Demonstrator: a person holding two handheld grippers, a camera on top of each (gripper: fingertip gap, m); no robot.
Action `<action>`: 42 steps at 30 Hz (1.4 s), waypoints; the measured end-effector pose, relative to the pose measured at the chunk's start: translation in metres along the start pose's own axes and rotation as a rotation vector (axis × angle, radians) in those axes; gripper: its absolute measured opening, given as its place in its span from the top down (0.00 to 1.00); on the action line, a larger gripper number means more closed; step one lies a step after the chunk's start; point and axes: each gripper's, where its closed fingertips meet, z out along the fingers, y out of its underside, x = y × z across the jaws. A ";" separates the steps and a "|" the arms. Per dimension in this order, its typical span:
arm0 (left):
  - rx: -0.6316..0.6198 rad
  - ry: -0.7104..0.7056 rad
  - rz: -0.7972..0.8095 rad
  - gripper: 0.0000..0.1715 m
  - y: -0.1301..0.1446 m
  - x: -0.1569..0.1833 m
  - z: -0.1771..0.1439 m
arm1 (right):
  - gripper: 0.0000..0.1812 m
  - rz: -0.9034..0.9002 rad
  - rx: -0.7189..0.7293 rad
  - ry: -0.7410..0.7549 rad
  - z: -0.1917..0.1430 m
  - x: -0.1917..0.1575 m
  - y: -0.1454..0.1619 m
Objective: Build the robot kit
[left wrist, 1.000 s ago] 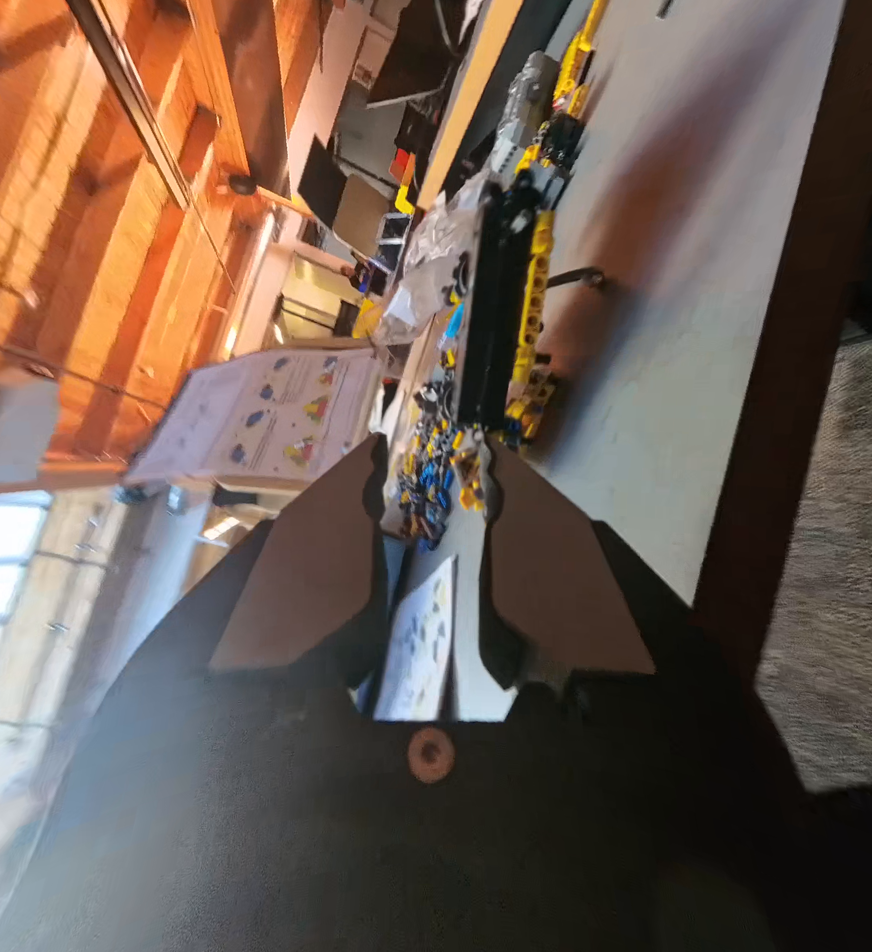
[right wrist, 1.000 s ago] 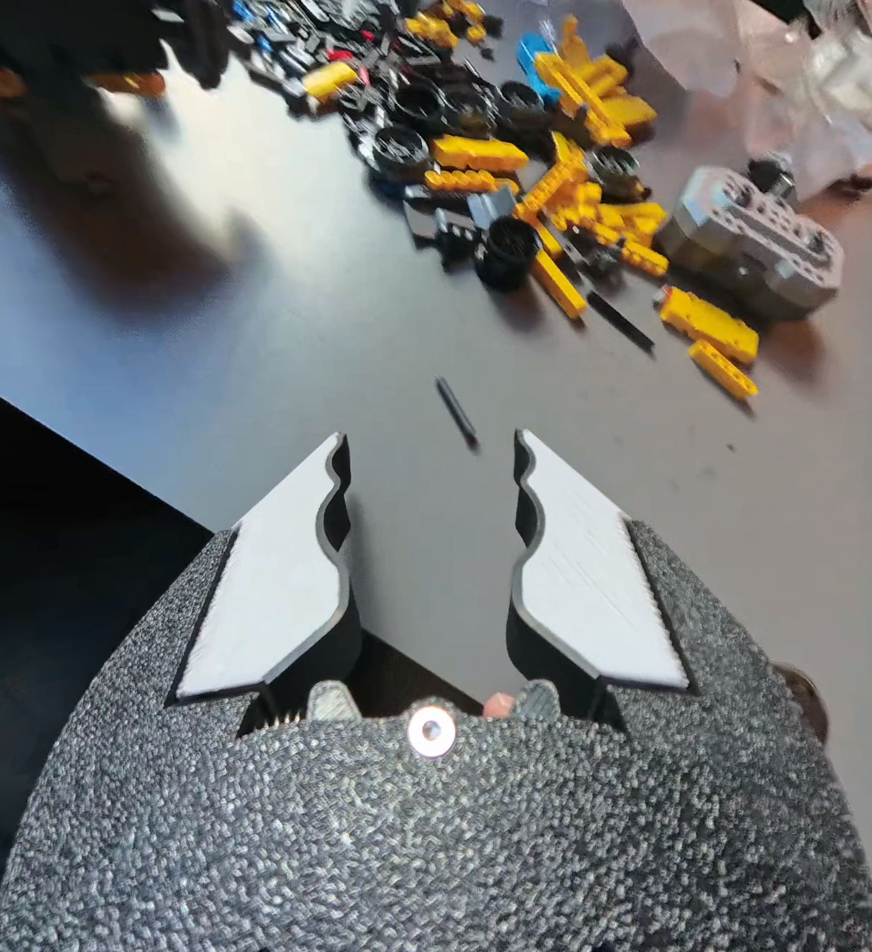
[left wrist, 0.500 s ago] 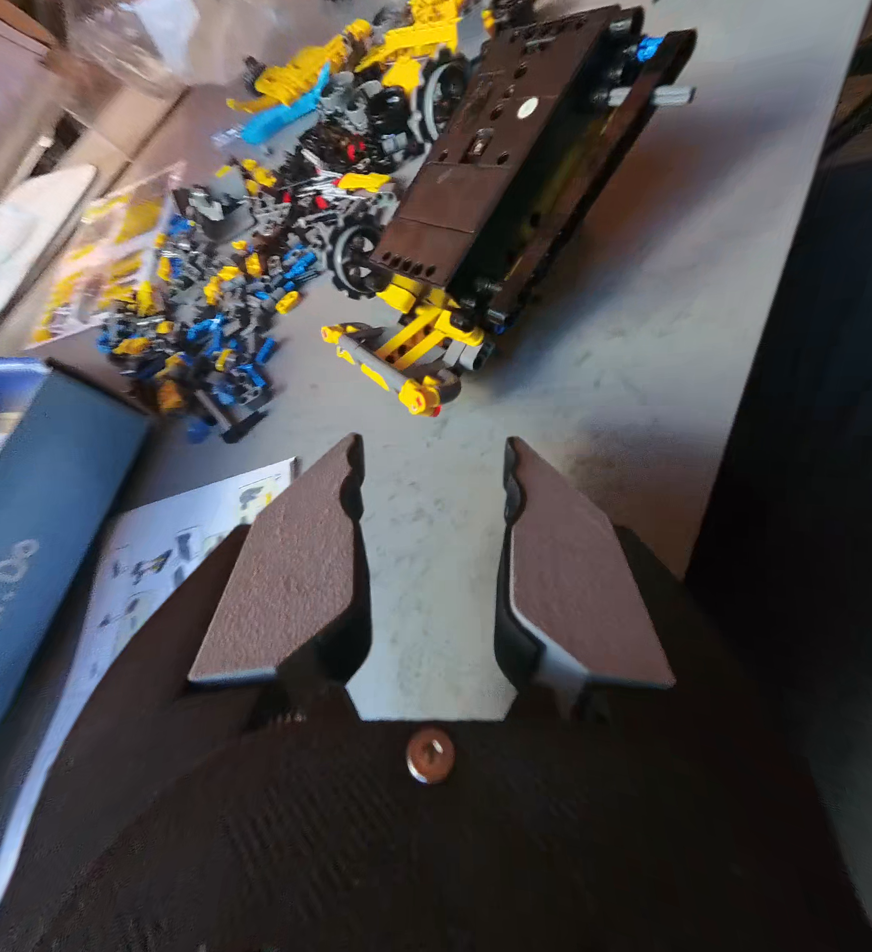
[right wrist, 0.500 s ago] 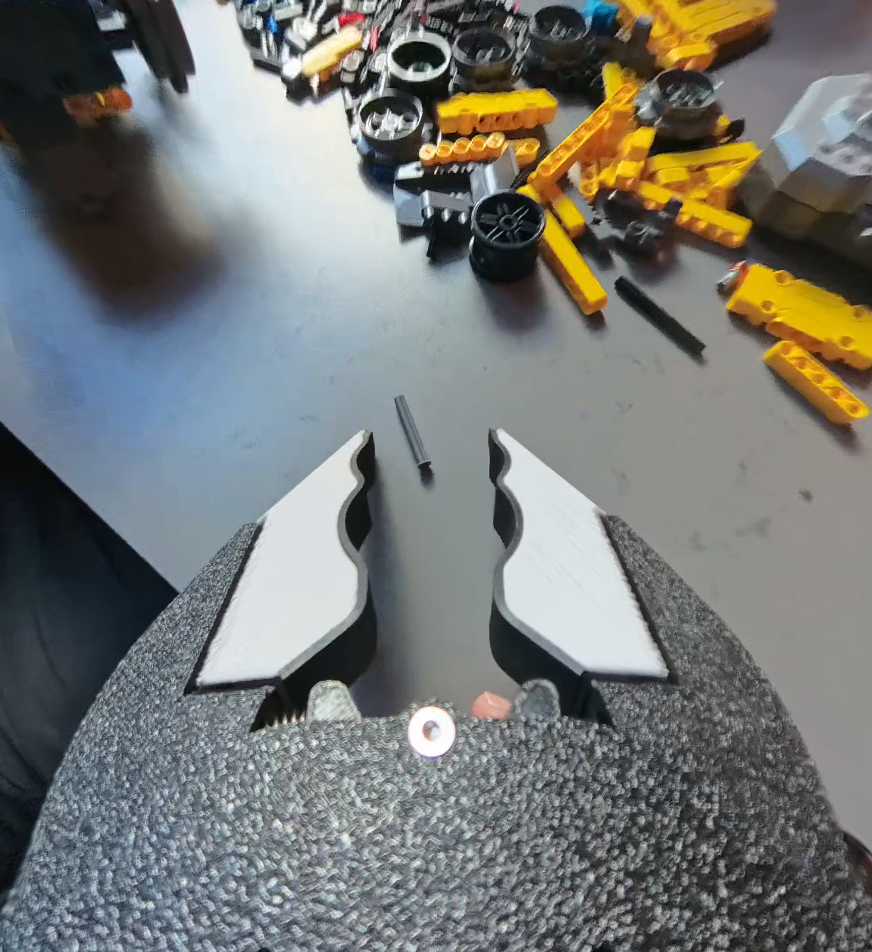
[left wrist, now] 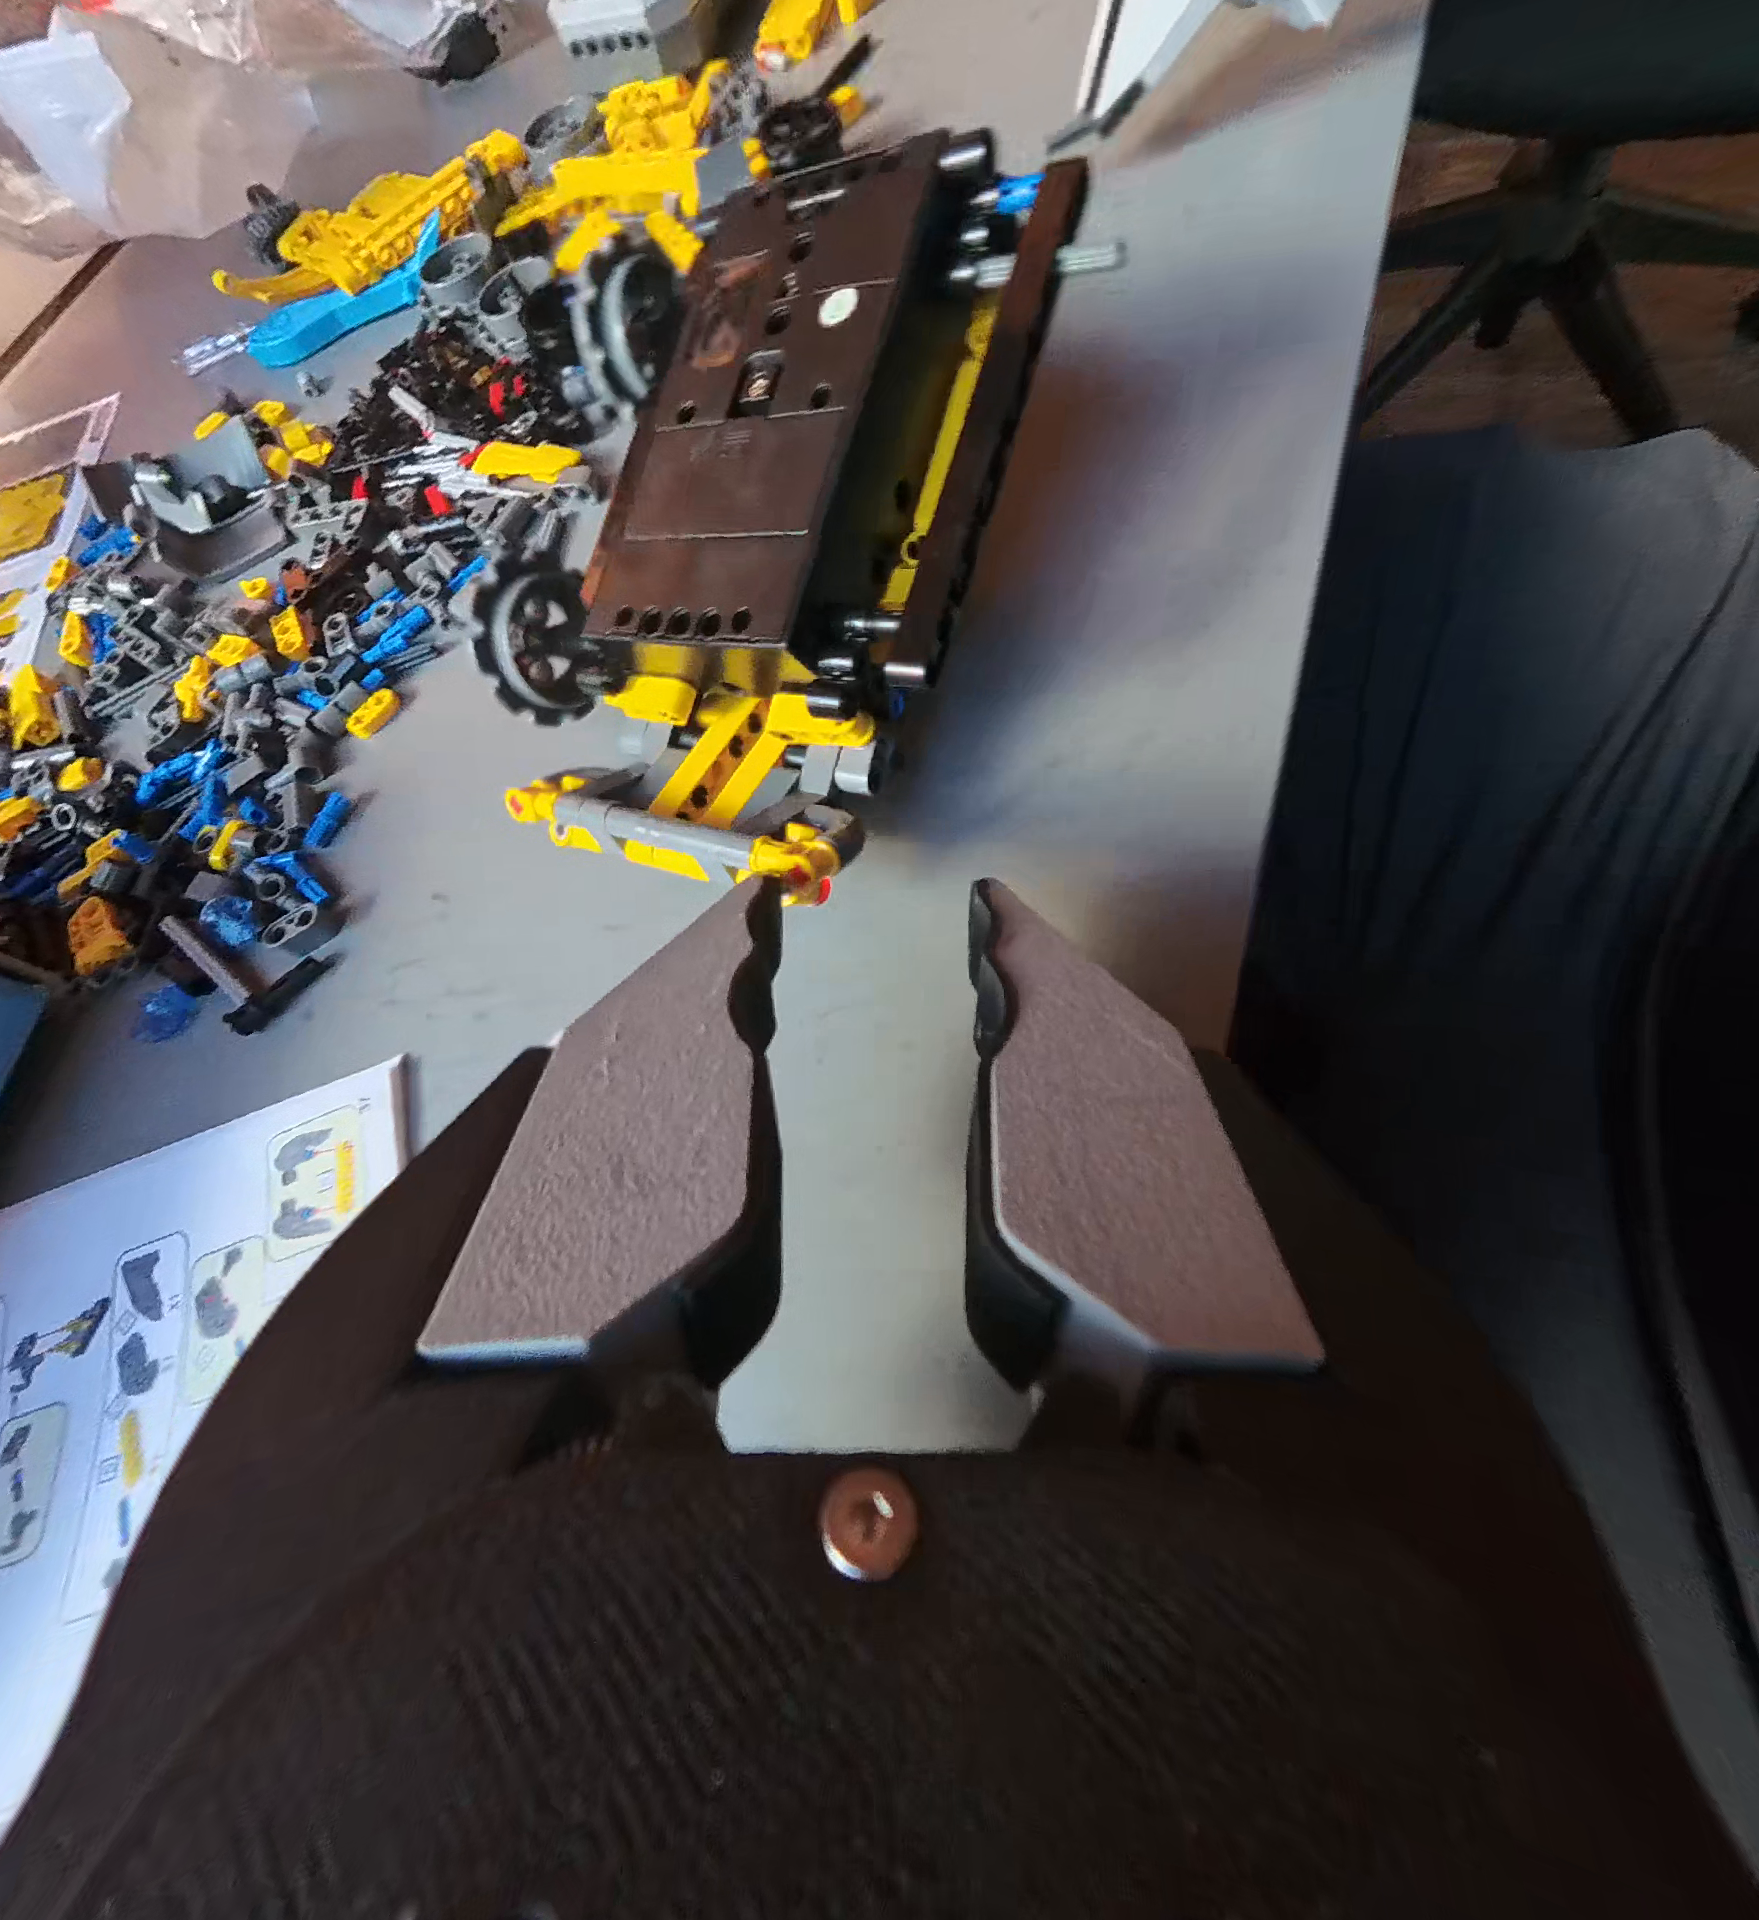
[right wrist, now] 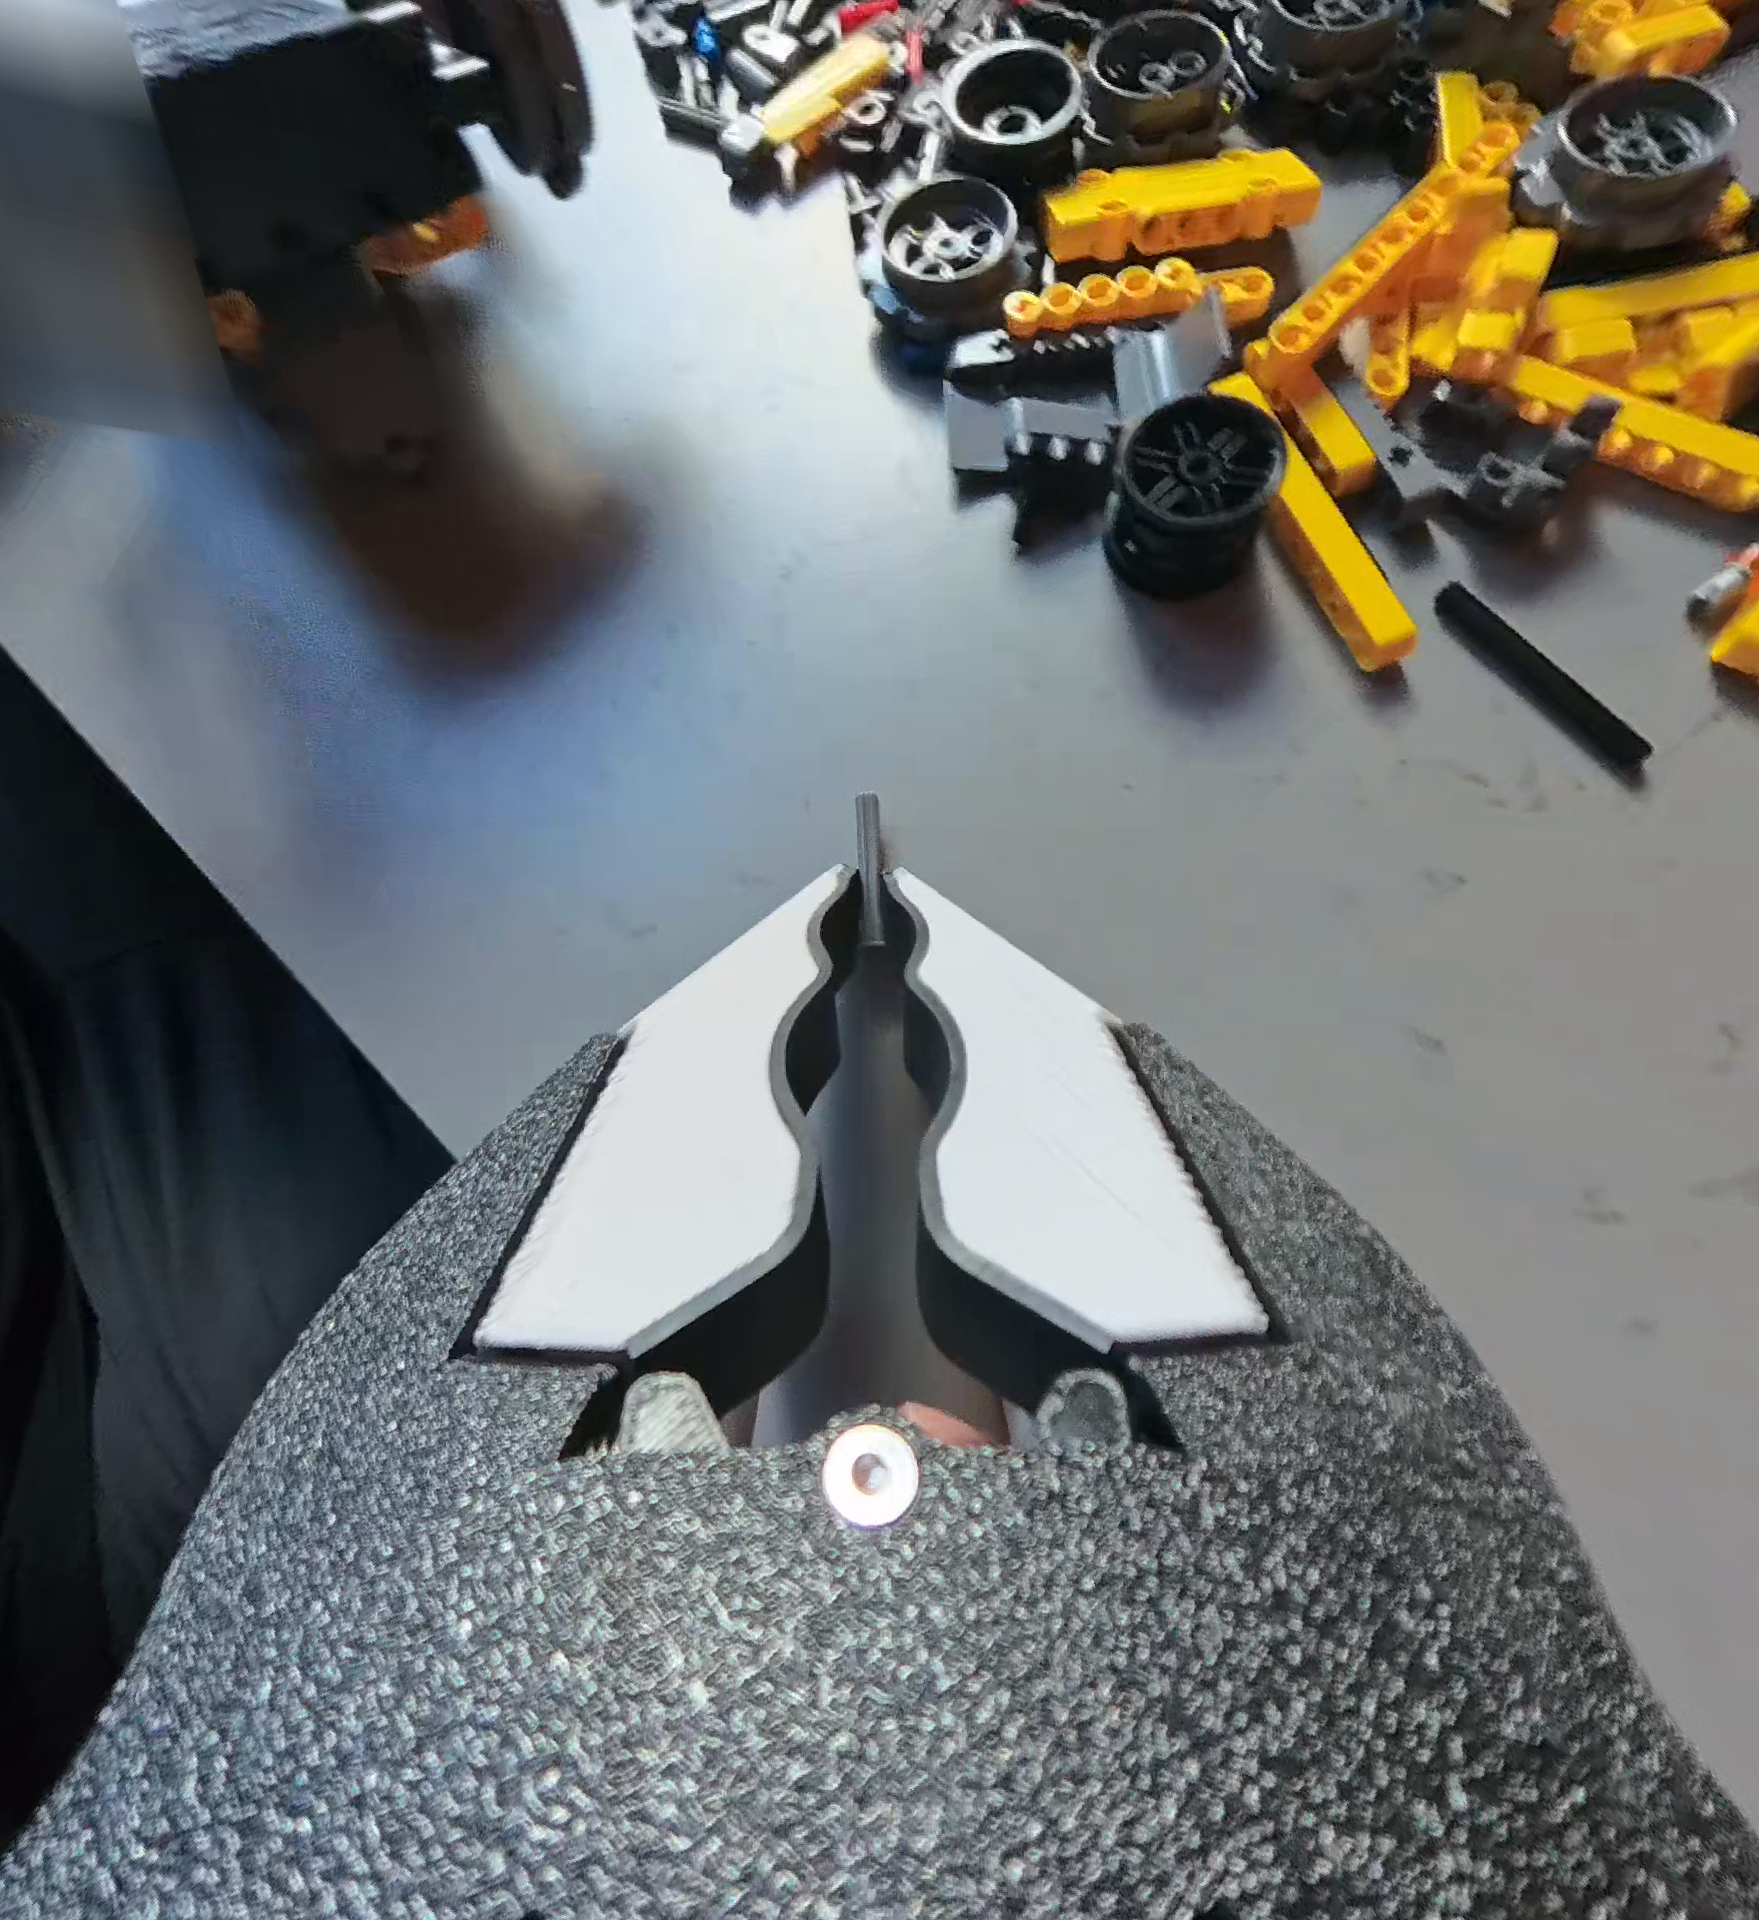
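Observation:
My right gripper (right wrist: 867, 883) is shut on a short dark axle rod (right wrist: 867, 844), whose end sticks out past the fingertips just above the grey table (right wrist: 709, 644). My left gripper (left wrist: 875, 896) is open and empty, its tips just short of the yellow and grey front end of a black and yellow brick vehicle model (left wrist: 802, 447) that lies on the table (left wrist: 1145, 623). The same model shows blurred at the top left of the right wrist view (right wrist: 335, 135).
Loose yellow beams (right wrist: 1342, 551), black wheels (right wrist: 1195, 488) and a longer black axle (right wrist: 1540, 675) lie ahead right. A pile of small blue, yellow and grey parts (left wrist: 200, 686), an instruction booklet (left wrist: 127, 1351), plastic bags (left wrist: 44, 114). The table edge and a dark chair (left wrist: 1540, 935) at right. My right fingertips sit around 30 centimeters from my left ones.
My right gripper moved forward over the short axle and shut on it. My left gripper swung from facing the room down to the table and moved closer to the vehicle model.

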 end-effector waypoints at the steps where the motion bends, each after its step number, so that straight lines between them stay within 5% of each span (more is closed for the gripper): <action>1: 0.008 0.003 0.008 0.81 -0.002 0.005 -0.001 | 0.98 -0.015 0.015 -0.003 -0.001 -0.006 -0.006; 9: 0.054 -0.083 0.021 0.80 -0.003 0.027 -0.020 | 0.98 -0.155 0.181 -0.173 -0.020 -0.109 -0.071; 17: 0.277 0.008 -0.031 0.85 -0.028 0.076 -0.028 | 0.98 -0.387 0.243 -0.294 0.011 -0.226 -0.096; 26: 0.442 0.001 -0.022 0.91 -0.041 0.079 -0.042 | 0.98 -0.767 0.306 -0.106 0.048 -0.260 -0.097; 36: 0.468 -0.013 -0.181 0.89 -0.038 0.057 -0.050 | 0.98 -0.728 0.391 -0.133 0.046 -0.265 -0.106; 42: 0.422 -0.125 -0.050 0.87 -0.034 0.053 -0.054 | 0.98 -0.681 0.446 -0.151 0.049 -0.276 -0.114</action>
